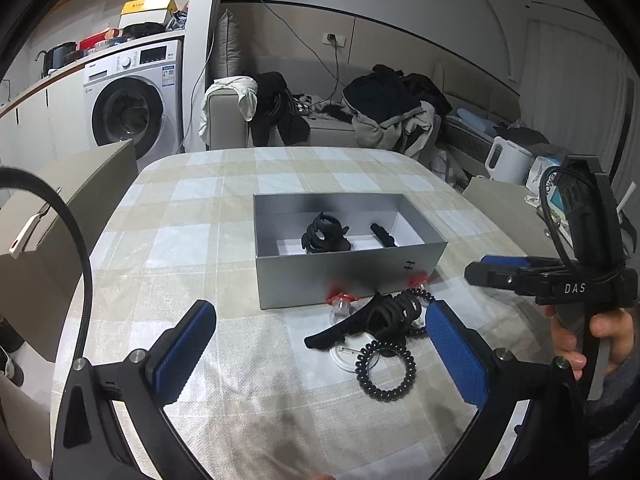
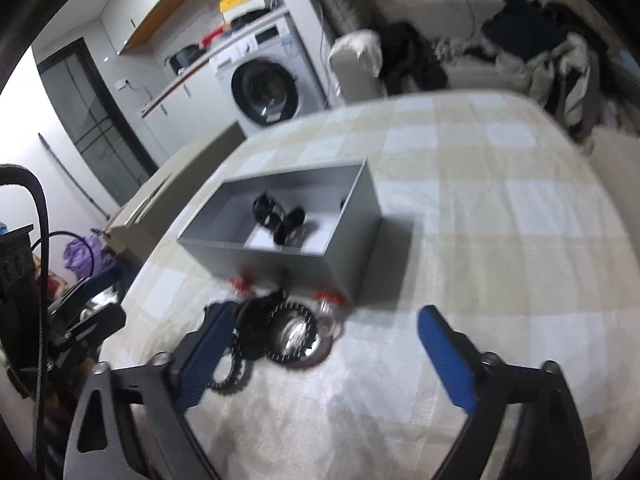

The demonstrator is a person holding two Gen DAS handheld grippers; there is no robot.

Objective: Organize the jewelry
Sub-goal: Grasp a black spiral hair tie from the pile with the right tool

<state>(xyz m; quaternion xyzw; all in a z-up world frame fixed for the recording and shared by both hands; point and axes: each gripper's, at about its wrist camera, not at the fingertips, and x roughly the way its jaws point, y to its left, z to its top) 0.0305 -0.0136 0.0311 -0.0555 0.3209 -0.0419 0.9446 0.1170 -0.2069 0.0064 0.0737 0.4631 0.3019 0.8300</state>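
Beside the grey box [image 1: 348,280] on the counter [image 1: 200,240], both claws were held wide and empty over the hair claw clip [image 1: 384,316] and, seemingly, tangled coil ties [image 1: 384,372], which could be dragged together.

washing machine [image 1: 132,100] | sofa, clothes [image 1: 384,108] | kettle [image 1: 506,158] | checked tablecloth [image 1: 200,216]

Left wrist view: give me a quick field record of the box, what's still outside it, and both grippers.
box: grey box, open top, on the checked table
in box: claw clip, smaller dark piece
outside, near side of the box: large clip, coil tie, two red-topped clear pieces
left gripper: open, empty
right gripper: open, empty
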